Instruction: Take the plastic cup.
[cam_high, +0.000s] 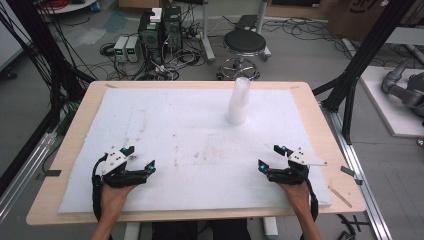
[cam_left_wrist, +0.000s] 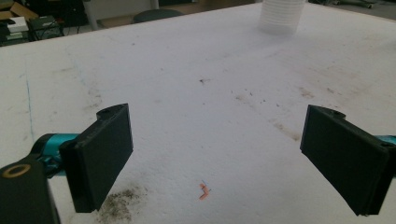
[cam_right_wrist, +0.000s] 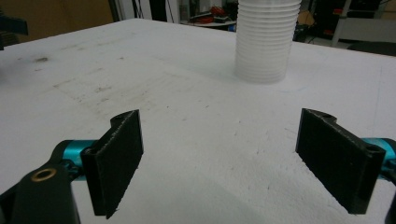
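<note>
High view looks down; both gripper views skim low, sharing the cup stack (cam_high: 239, 102).

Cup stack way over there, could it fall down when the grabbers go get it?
It might. The cup stack is tall, narrow and upright on the soft white pad, so a sideways bump could tip it. Both the left gripper and right gripper are open and far from it, so a squeeze near the top might lift off just a few cups.

Bright, even light — soft shadows, slightly blurry pictures.
</note>
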